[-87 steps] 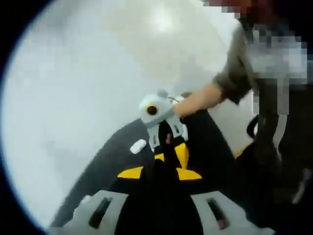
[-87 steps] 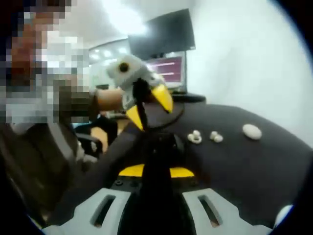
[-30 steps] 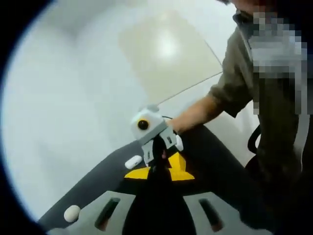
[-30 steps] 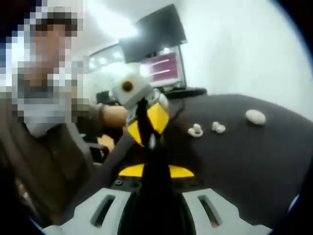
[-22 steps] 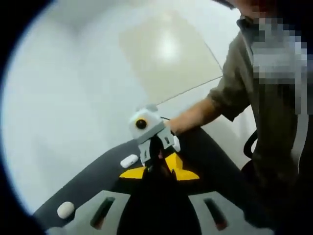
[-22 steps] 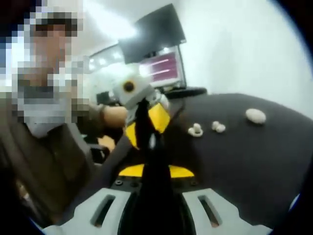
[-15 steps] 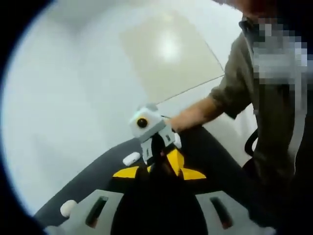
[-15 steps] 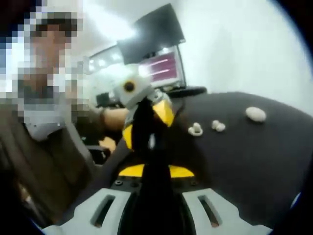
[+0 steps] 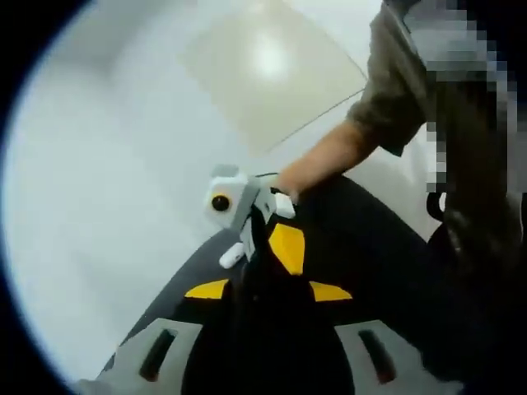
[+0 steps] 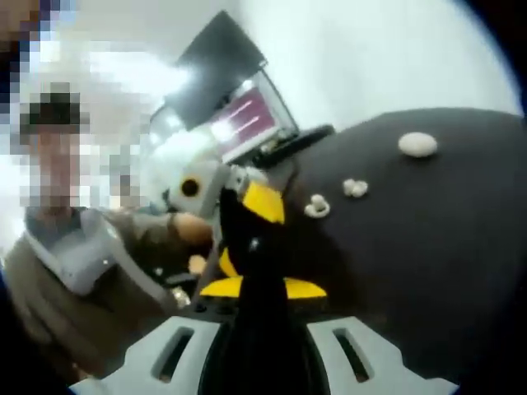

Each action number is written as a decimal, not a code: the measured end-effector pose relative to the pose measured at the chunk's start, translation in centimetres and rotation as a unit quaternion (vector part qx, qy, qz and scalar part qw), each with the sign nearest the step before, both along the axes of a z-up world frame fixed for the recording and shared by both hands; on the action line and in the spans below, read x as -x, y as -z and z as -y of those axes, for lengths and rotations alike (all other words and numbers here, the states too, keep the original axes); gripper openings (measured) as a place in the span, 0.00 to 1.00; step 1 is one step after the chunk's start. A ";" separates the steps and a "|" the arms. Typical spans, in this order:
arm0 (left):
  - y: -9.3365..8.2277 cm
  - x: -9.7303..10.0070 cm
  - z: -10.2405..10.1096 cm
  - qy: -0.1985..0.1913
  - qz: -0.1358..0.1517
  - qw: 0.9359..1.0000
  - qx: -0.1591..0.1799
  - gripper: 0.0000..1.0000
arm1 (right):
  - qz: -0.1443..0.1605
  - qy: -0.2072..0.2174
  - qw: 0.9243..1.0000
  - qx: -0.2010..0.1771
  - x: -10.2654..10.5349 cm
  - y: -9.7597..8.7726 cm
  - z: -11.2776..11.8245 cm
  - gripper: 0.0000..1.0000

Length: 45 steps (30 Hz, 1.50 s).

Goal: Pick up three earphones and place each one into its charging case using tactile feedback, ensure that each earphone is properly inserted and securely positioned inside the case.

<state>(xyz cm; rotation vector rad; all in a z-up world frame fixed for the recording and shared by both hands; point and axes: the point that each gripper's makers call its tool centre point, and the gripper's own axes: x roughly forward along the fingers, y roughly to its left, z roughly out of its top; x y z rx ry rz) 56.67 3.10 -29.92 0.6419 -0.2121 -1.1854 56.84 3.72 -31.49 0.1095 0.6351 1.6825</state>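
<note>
Both grippers are held up over a black table (image 10: 428, 247), facing each other tip to tip. In the right gripper view my right gripper (image 10: 251, 234) is shut, with a small pale glint at its tips that I cannot identify. The left gripper (image 10: 247, 207), with a yellow jaw, meets it from the left. Beyond lie a white earphone (image 10: 316, 206), a second earphone (image 10: 355, 188) and a white oval case (image 10: 417, 145). In the left gripper view my left gripper (image 9: 257, 248) is shut against the right gripper (image 9: 277, 239). A white oblong case (image 9: 232, 255) lies just behind them.
The person's bare forearm (image 9: 325, 156) and sleeve reach in from the right of the left gripper view. A lit monitor (image 10: 247, 111) stands past the table's far edge. A pale wall and floor lie beyond the table edge (image 9: 177, 284).
Both views have tilted and rolled. In each view the other gripper has shifted a little left. The jaws stay shut and tip to tip, and the earphones on the table lie as before.
</note>
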 end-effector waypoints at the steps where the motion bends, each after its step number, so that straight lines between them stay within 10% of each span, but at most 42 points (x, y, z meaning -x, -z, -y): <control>1: 0.0 -0.1 0.0 0.000 -0.002 1.000 0.001 0.29 | 0.007 0.003 1.000 0.001 0.0 0.1 0.0 0.18; 7: 0.0 -0.3 0.2 -0.006 -0.009 1.000 0.004 0.28 | 0.014 0.012 1.000 0.012 -0.1 0.1 -0.1 0.18; 13: -0.5 -0.8 0.1 0.000 -0.078 0.996 0.038 0.23 | 0.020 0.060 0.998 -0.006 -1.3 -0.5 0.2 0.26; 26: 0.2 -1.7 0.3 -0.013 -0.043 0.999 0.018 0.30 | -0.162 0.158 0.974 0.013 -2.6 -0.7 0.6 0.19; 34: 0.6 -2.2 0.2 -0.016 -0.113 0.993 0.024 0.30 | 0.056 0.144 0.988 0.006 -2.5 -0.5 1.9 0.24; 45: 1.9 -3.4 0.5 -0.022 -0.262 0.965 0.018 0.31 | 0.072 0.170 0.983 -0.004 -3.7 -0.5 4.7 0.24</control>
